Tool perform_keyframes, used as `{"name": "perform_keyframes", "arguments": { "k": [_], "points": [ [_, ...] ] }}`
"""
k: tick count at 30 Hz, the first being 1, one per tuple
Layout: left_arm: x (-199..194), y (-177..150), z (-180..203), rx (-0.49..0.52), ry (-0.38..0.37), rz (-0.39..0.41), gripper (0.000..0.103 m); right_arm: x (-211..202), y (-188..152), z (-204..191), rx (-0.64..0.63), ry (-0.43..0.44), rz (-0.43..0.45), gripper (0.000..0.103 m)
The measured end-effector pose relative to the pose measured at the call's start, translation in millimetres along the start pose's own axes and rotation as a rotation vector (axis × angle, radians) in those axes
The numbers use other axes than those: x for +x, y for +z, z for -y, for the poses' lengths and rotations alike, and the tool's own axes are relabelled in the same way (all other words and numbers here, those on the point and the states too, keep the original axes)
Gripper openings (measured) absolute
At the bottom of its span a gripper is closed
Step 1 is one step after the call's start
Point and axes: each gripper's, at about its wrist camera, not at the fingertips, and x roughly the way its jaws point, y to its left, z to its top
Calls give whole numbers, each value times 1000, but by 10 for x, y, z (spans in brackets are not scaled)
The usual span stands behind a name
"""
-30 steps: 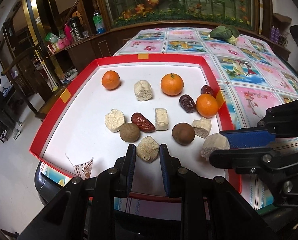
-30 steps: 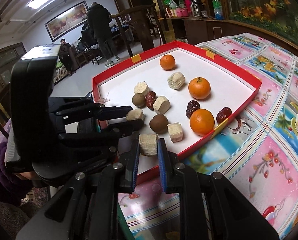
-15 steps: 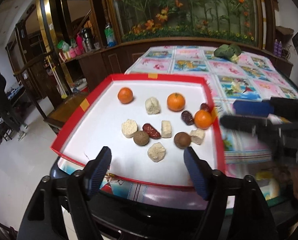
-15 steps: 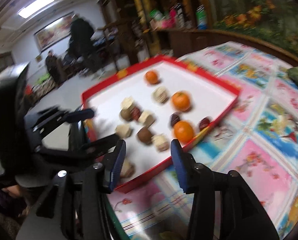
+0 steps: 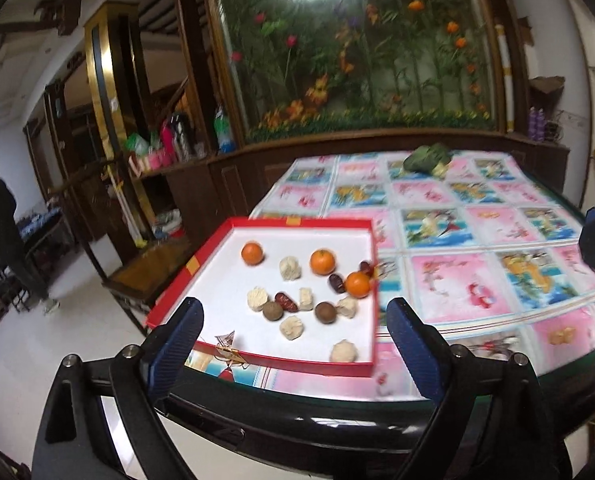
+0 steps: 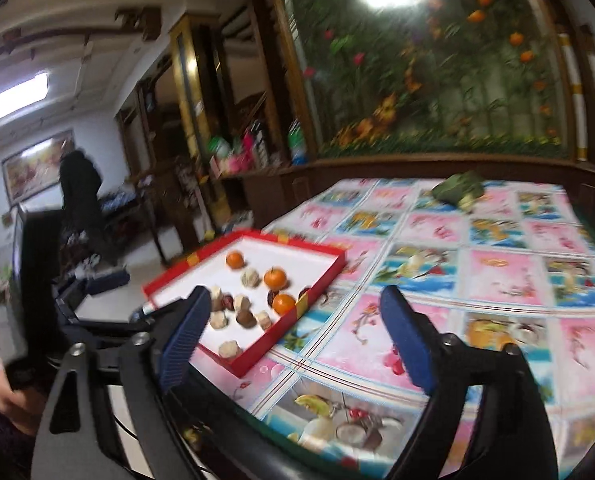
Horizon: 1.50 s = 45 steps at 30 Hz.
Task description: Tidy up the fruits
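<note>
Both my grippers stand wide with nothing between the pads: the left gripper [image 5: 293, 338] and the right gripper [image 6: 293, 340] have just been opening, and each hangs short of the table edge, clear of the red tray [image 5: 169, 300]. All the fruit lies inside that tray on its white floor — three mandarins [image 5: 322, 261], dark red dates [image 5: 286, 301], two round brown fruits [image 5: 273, 310] and several pale chunks [image 5: 290, 268]. As I judge it, the sorting is barely under way: kinds are mixed in a loose cluster at the tray's middle, a date touching a brown fruit, one pale chunk [image 5: 342, 351] alone near the front corner, so nearly everything remains to be grouped. My left camera looks squarely into the tray and shows each piece apart; the right camera, blurred, sees it aslant and half behind my finger [image 6: 185, 332], yet it alone shows my left hand [image 6: 5, 396] holding the other tool — and a person standing far back.
</note>
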Motion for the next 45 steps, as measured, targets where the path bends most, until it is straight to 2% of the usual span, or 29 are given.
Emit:
{"name": "perform_keyframes", "arguments": {
  "k": [2, 3, 4, 5, 7, 11, 15, 18, 27, 33, 45],
  "points": [
    [-209, -17, 10, 6, -1, 42, 94, -237, 10, -58, 19, -23, 48, 100],
    [-326, -35, 5, 10, -5, 67, 96, -389, 18, -111, 24, -38, 80, 101],
    [-397, -48, 4, 14, -6, 80, 103, -505, 23, -169, 25, -58, 107, 103],
    [-446, -64, -2, 19, -1, 90, 103, -588, 25, -206, 26, -72, 125, 103],
    [-482, -74, -24, 23, 6, 79, 103, -765, 21, -318, 30, -92, 169, 103],
    [-435, -99, -78, -8, 17, 55, 103, -915, -20, -450, 10, -67, 232, 103],
    [-457, -149, -107, 9, 39, 75, 103, -726, -8, -474, 3, -92, 181, 103],
    [-502, -205, -161, 8, 16, 79, 103, -626, -54, -494, 22, -99, 158, 103],
    [-482, -254, -430, -122, 4, 68, 103, -540, -158, -749, -53, -118, 136, 103],
    [-499, -278, -442, -92, 79, 96, 103, -500, -180, -776, -39, -106, 113, 103],
    [-456, -323, -455, -106, 24, 58, 103, -484, -206, -844, -77, -112, 108, 103]
  ]
}}
